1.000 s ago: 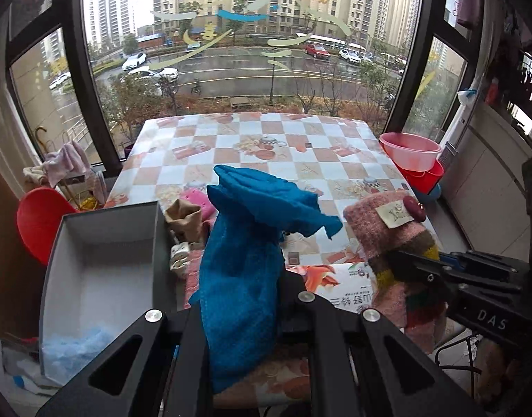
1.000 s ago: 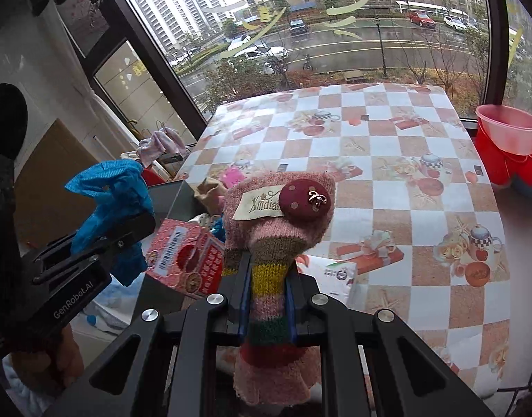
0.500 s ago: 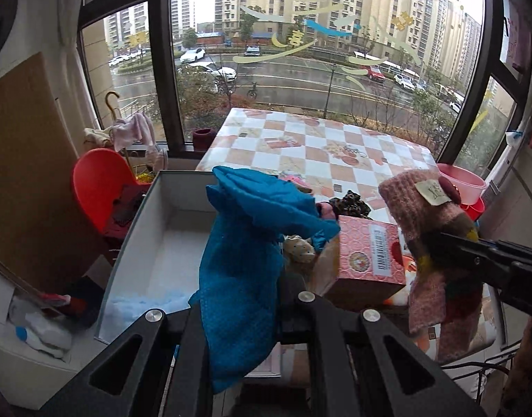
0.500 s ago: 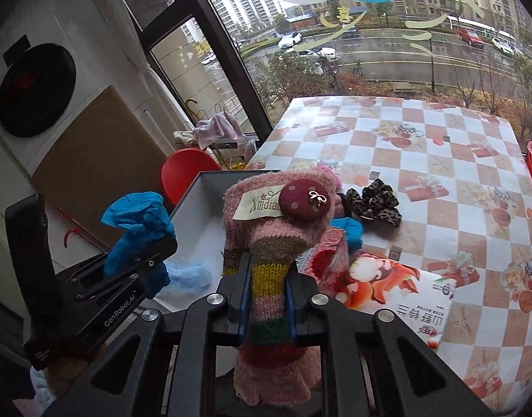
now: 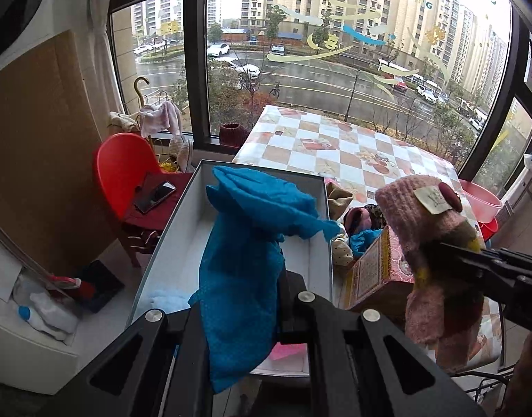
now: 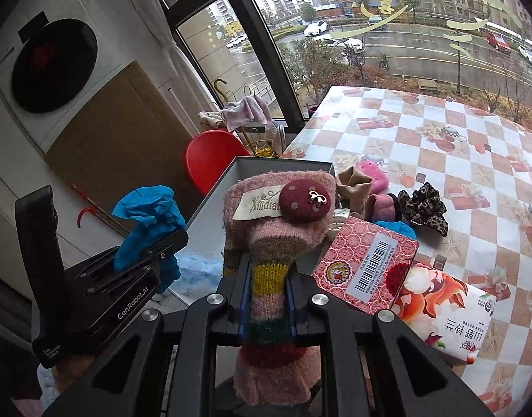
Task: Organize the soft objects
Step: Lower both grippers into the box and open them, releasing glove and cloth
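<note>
Left gripper clamps our blue cloth, right gripper clamps the pink knit sock; white box lies at twelve o'clock of the left, nearer it.

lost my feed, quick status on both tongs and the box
Left tongs shut on blue cloth. Right tongs shut on pink knit sock. White box open below, nothing blocking.

Your left gripper has the cloth hanging right over the open box, which sits at the table's left edge. To its right, your right gripper pinches the knit sock. The carton lies just right of the box, with the scrunchie behind it. A chair stands left of the box, phone on it.
</note>
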Motion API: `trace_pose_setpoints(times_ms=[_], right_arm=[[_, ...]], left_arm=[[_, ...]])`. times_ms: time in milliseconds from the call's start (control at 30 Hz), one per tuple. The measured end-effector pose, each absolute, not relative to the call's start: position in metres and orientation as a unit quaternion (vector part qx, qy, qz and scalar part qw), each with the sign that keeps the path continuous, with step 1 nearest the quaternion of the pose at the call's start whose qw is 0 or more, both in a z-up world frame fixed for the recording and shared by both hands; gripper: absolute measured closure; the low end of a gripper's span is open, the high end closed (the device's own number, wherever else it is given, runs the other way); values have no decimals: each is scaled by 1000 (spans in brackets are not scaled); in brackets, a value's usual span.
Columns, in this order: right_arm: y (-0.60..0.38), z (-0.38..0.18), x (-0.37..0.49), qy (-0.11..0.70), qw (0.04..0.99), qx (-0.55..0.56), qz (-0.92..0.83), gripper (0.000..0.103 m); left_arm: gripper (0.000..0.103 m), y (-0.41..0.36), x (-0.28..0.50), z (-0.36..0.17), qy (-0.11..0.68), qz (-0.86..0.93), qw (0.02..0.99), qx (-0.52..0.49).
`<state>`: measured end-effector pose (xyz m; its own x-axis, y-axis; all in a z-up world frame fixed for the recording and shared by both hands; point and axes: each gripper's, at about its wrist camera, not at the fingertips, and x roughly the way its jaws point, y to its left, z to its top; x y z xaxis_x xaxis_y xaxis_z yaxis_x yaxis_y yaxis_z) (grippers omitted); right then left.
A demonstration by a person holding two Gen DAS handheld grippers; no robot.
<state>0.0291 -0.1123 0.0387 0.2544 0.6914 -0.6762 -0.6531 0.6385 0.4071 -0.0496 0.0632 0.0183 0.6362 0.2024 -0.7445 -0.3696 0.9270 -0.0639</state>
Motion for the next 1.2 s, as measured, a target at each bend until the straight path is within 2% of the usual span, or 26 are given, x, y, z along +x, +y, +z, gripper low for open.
trace_pose_setpoints(times_ms=[1200], right_arm=[[-84,32,40,450,771,15,450,85]], left_arm=[[93,83,-47,16,406,179,889,-114]])
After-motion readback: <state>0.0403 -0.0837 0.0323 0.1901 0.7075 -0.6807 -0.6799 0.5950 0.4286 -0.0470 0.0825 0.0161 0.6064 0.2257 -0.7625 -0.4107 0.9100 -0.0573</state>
